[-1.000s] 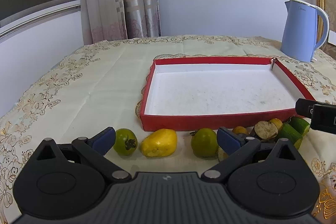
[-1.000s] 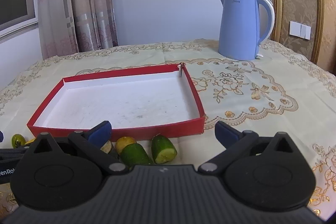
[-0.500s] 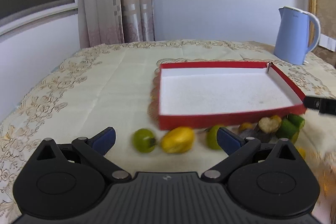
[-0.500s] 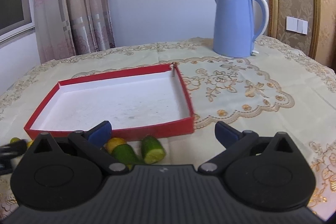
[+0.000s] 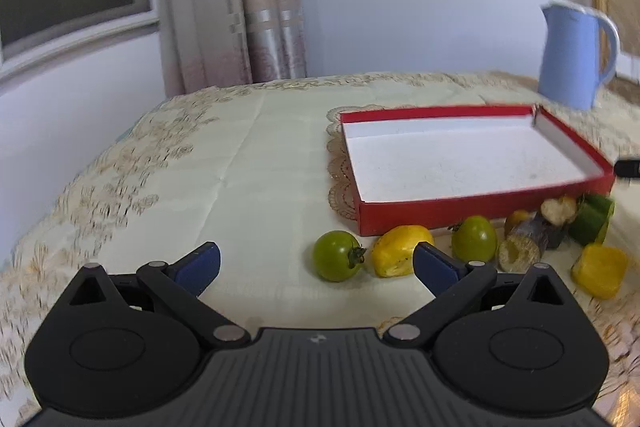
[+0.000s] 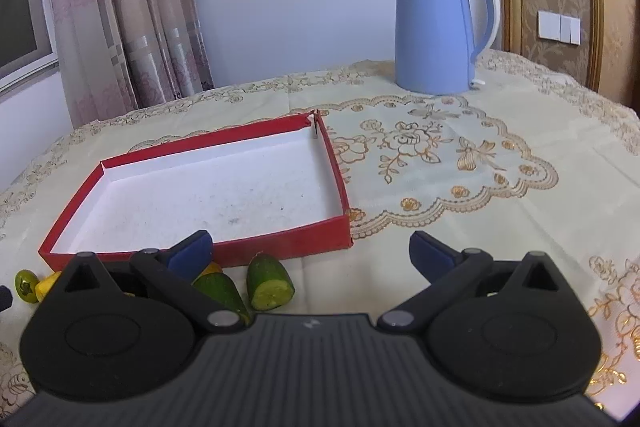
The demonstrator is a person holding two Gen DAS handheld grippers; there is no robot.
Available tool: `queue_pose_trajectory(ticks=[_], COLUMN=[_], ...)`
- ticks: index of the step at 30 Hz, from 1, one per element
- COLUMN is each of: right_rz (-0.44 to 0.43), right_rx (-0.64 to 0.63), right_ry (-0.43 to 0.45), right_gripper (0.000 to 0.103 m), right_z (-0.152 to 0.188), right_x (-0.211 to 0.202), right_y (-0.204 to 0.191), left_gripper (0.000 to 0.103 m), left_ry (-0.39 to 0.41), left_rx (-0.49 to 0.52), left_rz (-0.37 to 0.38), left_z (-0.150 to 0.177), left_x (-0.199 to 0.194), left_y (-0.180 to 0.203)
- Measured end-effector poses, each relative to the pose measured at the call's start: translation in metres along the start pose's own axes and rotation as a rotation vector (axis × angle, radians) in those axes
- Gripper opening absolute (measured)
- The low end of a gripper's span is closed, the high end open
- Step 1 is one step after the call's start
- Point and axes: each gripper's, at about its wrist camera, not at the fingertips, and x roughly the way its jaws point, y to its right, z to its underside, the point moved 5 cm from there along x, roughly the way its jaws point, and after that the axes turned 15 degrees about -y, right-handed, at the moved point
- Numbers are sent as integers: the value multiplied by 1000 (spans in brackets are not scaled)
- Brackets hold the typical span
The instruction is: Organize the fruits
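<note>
Your fruits, among them a green tomato (image 5: 337,255) and a cut green cucumber piece (image 6: 269,282), lie on the tabletop at the shallow red cardboard tray (image 5: 484,207)'s near wall, at 1 o'clock from your left gripper (image 5: 316,263). Nothing lies in the tray. Both your left and right gripper (image 6: 310,251) jaws gape wide, holding nothing. The kettle's lettering is unreadable.

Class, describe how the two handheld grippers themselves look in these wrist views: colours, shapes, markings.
The left gripper and the right gripper look alike: matte black ribbed body with a small pale logo, two round discs, angled black link arms with silver pivot pins, and dark blue pads on the fingers. No cables or sleeves show.
</note>
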Motion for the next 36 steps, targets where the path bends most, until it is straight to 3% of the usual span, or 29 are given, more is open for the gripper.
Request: queue_pose_trajectory(ticks=[2, 10, 15, 17, 21, 26, 29, 36], right_rz=[4, 5, 7, 5, 6, 3, -16, -59], right_rx=[1, -14, -25, -29, -32, -28, -14, -1], right_ry=[2, -17, -27, -32, -36, -41, -37, -33], right_gripper=[103, 103, 103, 103, 103, 103, 103, 103], right_z=[0, 1, 1, 1, 0, 0, 1, 2], right_x=[0, 6, 10, 12, 14, 16, 14, 11], right_y=[0, -6, -9, -10, -11, -10, -7, 4], left_gripper=[103, 103, 102, 90, 78, 39, 34, 33], left_ry=[8, -31, -47, -65, -69, -108, -100, -87], left_rx=[28, 41, 37, 30, 53, 75, 85, 84], left_rz=[-49, -22, -71, -43, -17, 63, 72, 39], left_z=[-4, -15, -15, -14, -12, -10, -9, -7], left_x=[5, 25, 38, 42, 44, 50, 50, 48], left_y=[0, -5, -6, -8, -4, 3, 5, 10])
